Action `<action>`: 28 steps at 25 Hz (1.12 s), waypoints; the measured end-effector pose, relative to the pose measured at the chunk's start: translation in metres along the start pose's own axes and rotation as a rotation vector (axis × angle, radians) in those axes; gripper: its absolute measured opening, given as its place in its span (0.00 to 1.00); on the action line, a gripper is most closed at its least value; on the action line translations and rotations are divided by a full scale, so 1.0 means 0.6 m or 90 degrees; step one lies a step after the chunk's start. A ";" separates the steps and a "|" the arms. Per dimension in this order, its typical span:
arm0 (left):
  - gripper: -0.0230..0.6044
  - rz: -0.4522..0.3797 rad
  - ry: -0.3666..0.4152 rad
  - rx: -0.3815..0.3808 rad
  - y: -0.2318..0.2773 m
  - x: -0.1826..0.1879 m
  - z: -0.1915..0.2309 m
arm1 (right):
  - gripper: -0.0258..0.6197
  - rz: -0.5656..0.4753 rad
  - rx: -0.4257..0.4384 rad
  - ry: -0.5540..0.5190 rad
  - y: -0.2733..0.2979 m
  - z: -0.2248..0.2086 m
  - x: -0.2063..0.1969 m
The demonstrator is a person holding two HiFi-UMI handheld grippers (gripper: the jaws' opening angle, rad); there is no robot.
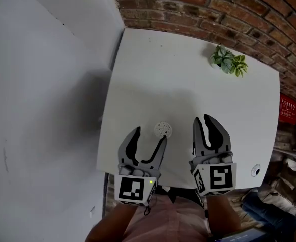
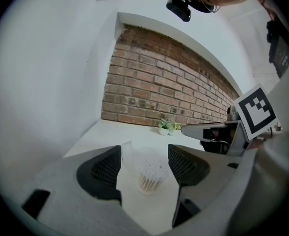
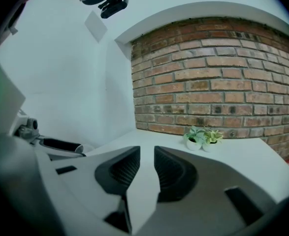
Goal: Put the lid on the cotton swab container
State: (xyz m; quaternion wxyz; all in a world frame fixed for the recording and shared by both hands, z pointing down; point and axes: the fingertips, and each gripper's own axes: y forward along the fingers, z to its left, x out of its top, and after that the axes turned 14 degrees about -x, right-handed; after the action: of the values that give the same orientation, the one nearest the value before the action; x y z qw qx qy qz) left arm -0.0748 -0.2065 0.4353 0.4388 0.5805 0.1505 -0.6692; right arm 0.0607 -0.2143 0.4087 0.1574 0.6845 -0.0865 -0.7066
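1 cotton swab container (image 1: 163,130) stands upright on the worktop (image 1: 188,84), straight ahead of the left gripper (image 1: 150,133), the nearer 1. Its jaws are spread wide, framing the container without touching it. The right gripper (image 1: 203,119), just to the container's right, has its jaws narrowly parted on nothing. I cannot make out the lid.

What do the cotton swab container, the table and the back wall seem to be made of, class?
Cotton swab container: probably clear glossy plastic; the swabs show through its wall. Table: smooth matte white surface, perhaps laminate; no grain shows. Back wall: rough red-brown brick with pale mortar joints.
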 end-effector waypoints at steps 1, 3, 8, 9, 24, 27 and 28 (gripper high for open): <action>0.53 0.000 -0.001 0.001 0.002 0.006 -0.005 | 0.18 -0.004 0.001 0.001 -0.002 -0.001 0.003; 0.53 0.000 0.005 0.000 0.004 0.012 -0.013 | 0.18 -0.008 0.004 0.003 -0.006 -0.004 0.007; 0.53 0.000 0.028 0.000 0.005 0.023 -0.025 | 0.18 -0.014 0.004 0.013 -0.017 -0.011 0.011; 0.53 0.000 0.036 -0.001 0.005 0.025 -0.029 | 0.18 -0.015 0.003 0.017 -0.018 -0.013 0.011; 0.53 0.013 0.049 -0.008 0.014 0.025 -0.071 | 0.18 -0.023 -0.009 0.025 -0.046 -0.049 0.011; 0.53 0.015 0.052 -0.007 0.016 0.024 -0.075 | 0.18 -0.022 -0.011 0.027 -0.050 -0.056 0.009; 0.53 0.016 0.055 -0.008 0.016 0.024 -0.076 | 0.18 -0.022 -0.012 0.027 -0.051 -0.059 0.009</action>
State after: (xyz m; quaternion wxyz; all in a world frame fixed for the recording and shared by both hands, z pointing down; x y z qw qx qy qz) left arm -0.0369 -0.1854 0.4126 0.4437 0.6081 0.1661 -0.6370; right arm 0.0925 -0.1842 0.3916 0.1531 0.6993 -0.0646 -0.6952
